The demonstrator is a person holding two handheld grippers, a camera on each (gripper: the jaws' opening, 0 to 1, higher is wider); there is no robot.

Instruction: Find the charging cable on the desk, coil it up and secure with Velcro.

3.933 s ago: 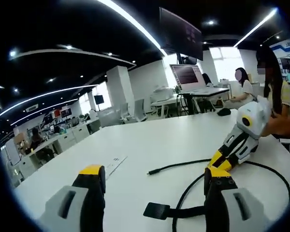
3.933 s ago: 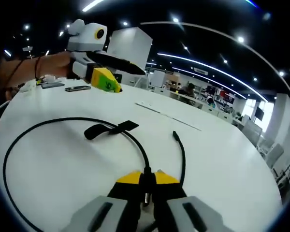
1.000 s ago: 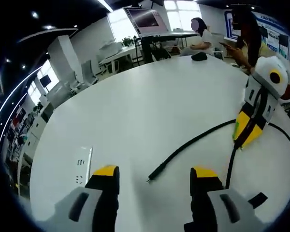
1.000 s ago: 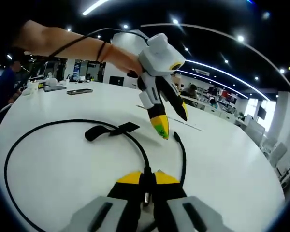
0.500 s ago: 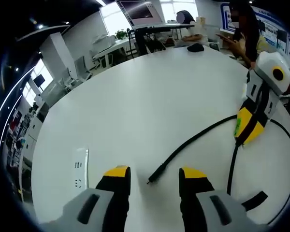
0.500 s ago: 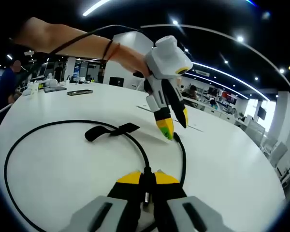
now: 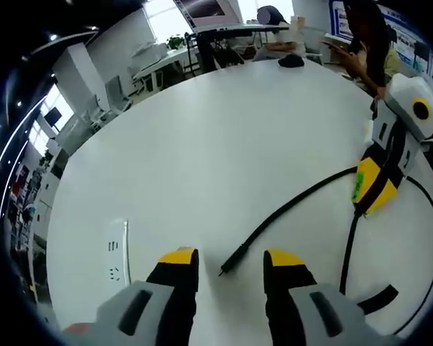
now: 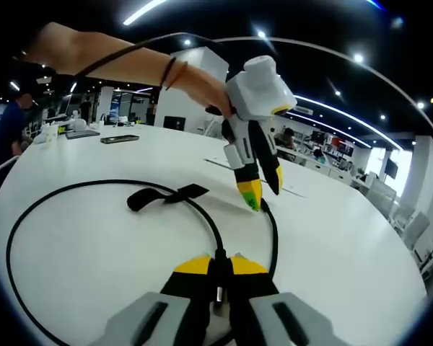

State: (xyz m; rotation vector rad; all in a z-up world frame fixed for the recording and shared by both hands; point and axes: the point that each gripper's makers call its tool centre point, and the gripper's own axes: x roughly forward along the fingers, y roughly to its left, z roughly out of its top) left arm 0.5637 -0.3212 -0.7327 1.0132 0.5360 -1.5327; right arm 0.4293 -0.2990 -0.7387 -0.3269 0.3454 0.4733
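White and round, the tabletop (image 7: 224,122) is seen in an open-plan office, with the black charging cable (image 8: 72,189) laid across it in a wide loop. In the right gripper view, the cable is shown curving from the lower left, up past the Velcro strap (image 8: 162,194), and down into the right gripper (image 8: 218,268), whose yellow-tipped jaws are closed on the cable near one end. A second stretch of cable is seen running from beside that gripper up to the free plug (image 8: 262,205), which lies flat on the tabletop.

The left gripper (image 8: 254,198) is pictured in the same view, held by a hand (image 8: 202,90) and pointed downward, its yellow tips set at the plug. In the left gripper view, the left gripper (image 7: 224,261) is shown with its jaws parted narrowly, one on each side of the plug end (image 7: 234,258), which lies between them untouched. The right gripper (image 7: 373,189) is seen at the right of that view, clamped on the cable where it bends.

The strap is shown lying flat, attached to the cable, its dark tab (image 7: 368,301) visible at the lower right of the left gripper view. A white power strip (image 7: 117,254) is seen on the tabletop to the left of the left gripper.
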